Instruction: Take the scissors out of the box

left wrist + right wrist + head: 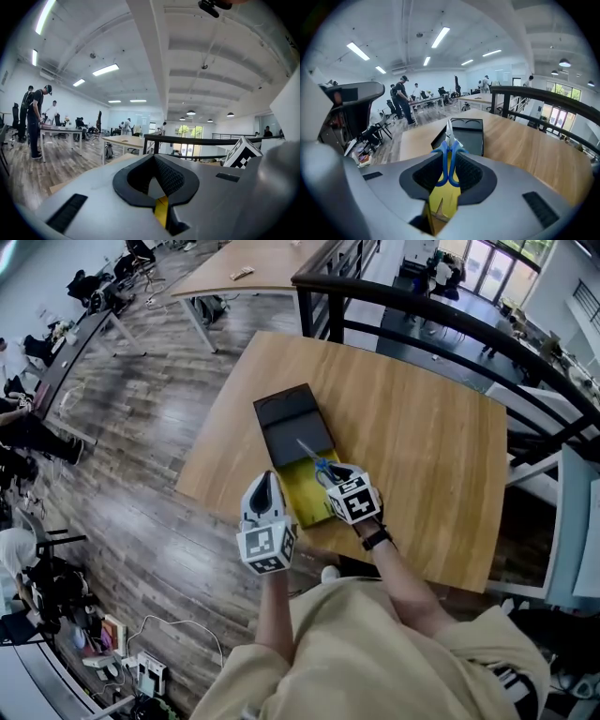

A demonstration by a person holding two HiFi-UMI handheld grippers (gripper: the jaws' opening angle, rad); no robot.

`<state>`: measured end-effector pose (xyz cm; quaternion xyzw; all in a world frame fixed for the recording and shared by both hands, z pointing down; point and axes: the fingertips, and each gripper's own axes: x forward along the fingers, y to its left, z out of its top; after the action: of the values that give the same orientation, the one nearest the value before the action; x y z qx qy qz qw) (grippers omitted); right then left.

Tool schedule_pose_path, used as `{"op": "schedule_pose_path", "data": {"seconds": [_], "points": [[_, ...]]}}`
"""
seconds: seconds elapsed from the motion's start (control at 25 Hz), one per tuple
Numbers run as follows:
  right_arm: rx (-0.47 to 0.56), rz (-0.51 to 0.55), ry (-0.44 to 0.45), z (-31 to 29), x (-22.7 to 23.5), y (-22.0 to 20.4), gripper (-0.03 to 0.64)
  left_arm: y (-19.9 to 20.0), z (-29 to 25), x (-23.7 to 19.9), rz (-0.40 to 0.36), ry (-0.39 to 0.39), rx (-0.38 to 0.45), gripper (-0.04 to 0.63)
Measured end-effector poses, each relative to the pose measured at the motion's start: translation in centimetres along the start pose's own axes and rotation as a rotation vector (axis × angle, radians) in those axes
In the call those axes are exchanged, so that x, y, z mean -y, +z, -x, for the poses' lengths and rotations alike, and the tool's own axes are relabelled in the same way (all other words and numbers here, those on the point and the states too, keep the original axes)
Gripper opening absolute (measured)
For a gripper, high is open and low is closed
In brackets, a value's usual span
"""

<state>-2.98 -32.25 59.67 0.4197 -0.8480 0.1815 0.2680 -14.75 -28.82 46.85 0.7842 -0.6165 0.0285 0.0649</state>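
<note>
An open-plan office with a plank floor and people at distant desks surrounds a light wooden tabletop [422, 437] that stands against a black metal railing [450, 320]. Close to the tabletop's near left edge lies a flat black rectangular box [292, 423], opened out, with a bright yellow section [314, 502] at the end nearest the person.

The right tongs [330, 472] are clamped on a pair of small scissors with blue plastic handles and silver blades [449, 152]. The pads press on the outer sides of the two handle loops, which keeps the blades shut and pointing forward, away from the person and over the black part of the box. Gripping the handles rather than the thin blades probably gives the pads something broad to bite on.

The scissors therefore sit between the right tongs, above the yellow section, which shows directly beneath them in the right gripper view. They look clear of the box, so the removal seems largely done and they only need carrying off to bare tabletop.

The left tongs [267, 482] hang just beside the yellow section's left side, near the tabletop's near edge. Their tips meet with nothing between them, and they aim almost level across the room, probably placed there to steady the box if needed.
</note>
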Motion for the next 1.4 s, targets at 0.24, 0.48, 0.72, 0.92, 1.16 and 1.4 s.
{"op": "schedule_pose_path", "data": {"seconds": [0.24, 0.48, 0.72, 0.92, 1.16, 1.4], "points": [[0.12, 0.003, -0.041, 2.9, 0.4, 4.0, 0.086, 2.5, 0.3, 0.2, -0.034, -0.008, 0.027, 0.011], [0.271, 0.038, -0.084, 6.9, 0.6, 9.0, 0.086, 5.0, 0.7, 0.9, -0.054, -0.014, 0.061, 0.011], [0.427, 0.053, -0.103, 11.3, 0.1, 14.1, 0.086, 7.8, 1.5, 0.9, -0.068, 0.003, 0.106, 0.011], [0.535, 0.082, -0.128, 15.0, -0.2, 17.0, 0.086, 10.3, 3.2, 0.3, -0.096, 0.047, 0.128, 0.011], [0.595, 0.136, -0.186, 17.0, -0.3, 18.2, 0.086, 12.3, 4.1, 0.0, -0.104, 0.056, 0.158, 0.011], [0.602, 0.148, -0.202, 17.4, -0.3, 18.2, 0.086, 12.0, 4.0, -0.2, -0.105, 0.055, 0.148, 0.011]]}}
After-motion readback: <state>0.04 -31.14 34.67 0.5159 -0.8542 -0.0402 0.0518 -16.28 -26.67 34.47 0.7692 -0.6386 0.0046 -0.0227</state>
